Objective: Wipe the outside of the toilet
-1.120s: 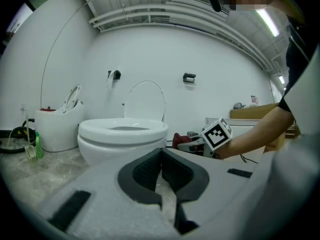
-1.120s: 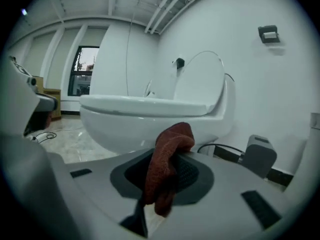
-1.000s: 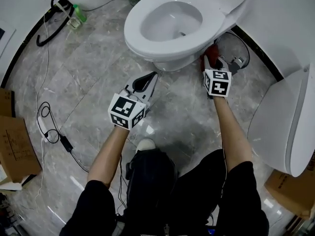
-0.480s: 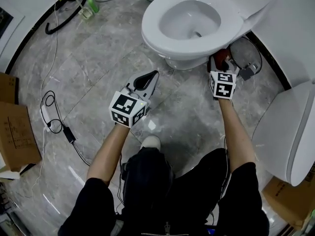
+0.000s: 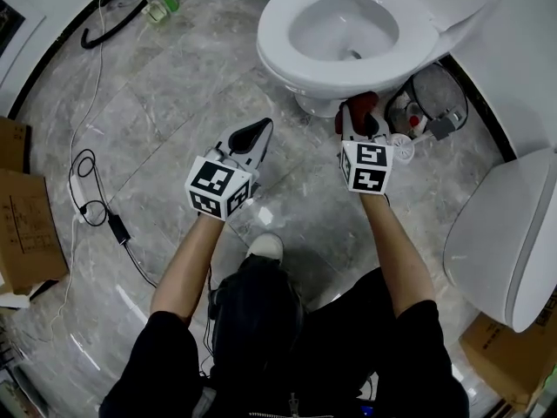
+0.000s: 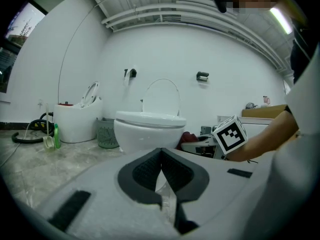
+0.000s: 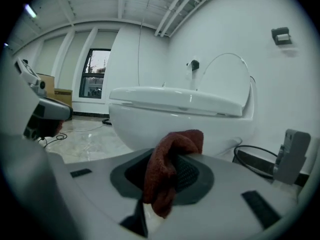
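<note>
Right gripper, clamped on a crumpled dark-red cloth, has drawn back from the glossy white ceramic toilet just ahead; left gripper hangs pinched together, empty. Mid-wipe, likely: next, cloth back against the bowl.

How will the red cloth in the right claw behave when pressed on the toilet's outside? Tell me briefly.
Probably floppy: the red cloth droops in folds out of the shut right claw. Likely light, with a nubbly weave that should grip rather than slide on the glossy toilet. It should bunch up, not push stiffly.
</note>
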